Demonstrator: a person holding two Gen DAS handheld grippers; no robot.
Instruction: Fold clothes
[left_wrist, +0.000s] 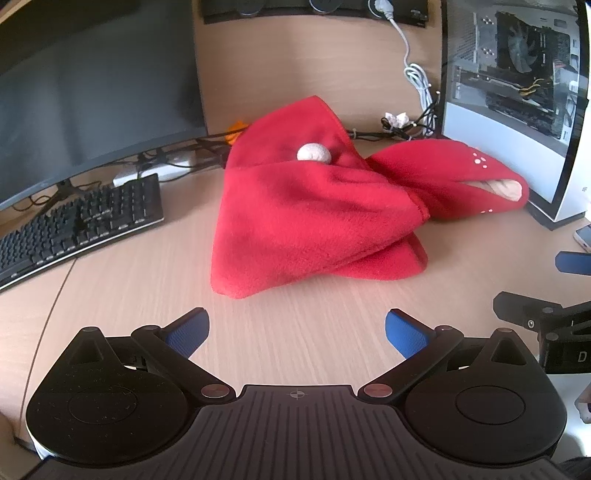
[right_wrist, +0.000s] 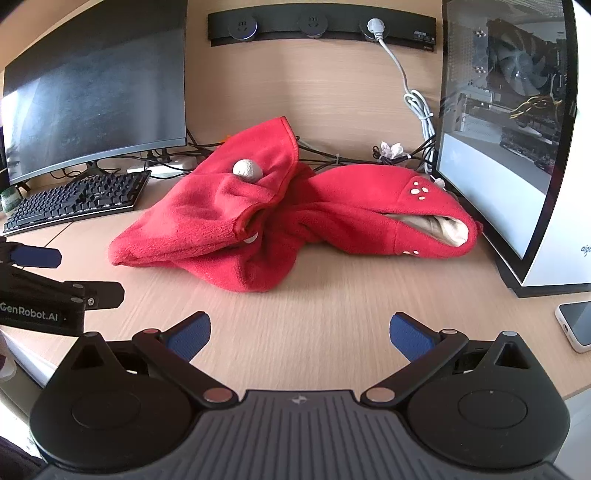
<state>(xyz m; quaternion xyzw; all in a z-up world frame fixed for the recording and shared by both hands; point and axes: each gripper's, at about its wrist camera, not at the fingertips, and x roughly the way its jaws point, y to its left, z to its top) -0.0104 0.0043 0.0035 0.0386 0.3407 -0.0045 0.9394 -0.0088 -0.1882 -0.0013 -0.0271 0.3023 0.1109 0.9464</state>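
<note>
L hand-held gripper (left_wrist: 297, 334) agape, R hand-held gripper (right_wrist: 300, 334) too

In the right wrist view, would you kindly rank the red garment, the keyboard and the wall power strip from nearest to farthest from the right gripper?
From the right gripper:
1. Red garment, straight ahead on the desk.
2. Keyboard, far left.
3. Wall power strip, up on the back panel.

A light wood-grain desk (right_wrist: 332, 332) carries everything; a crumpled red fleece garment (right_wrist: 280, 218) lies near its middle, a pale pompom (right_wrist: 246, 170) on top; a black keyboard (right_wrist: 74, 203) sits to the left, in front of a dark monitor (right_wrist: 96, 92). To the right stands a glass-sided computer case (right_wrist: 509, 147); a phone (right_wrist: 576, 325) lies beside it; cables (right_wrist: 417, 107) and a crumpled white scrap (right_wrist: 391, 149) rest along the back.
</note>
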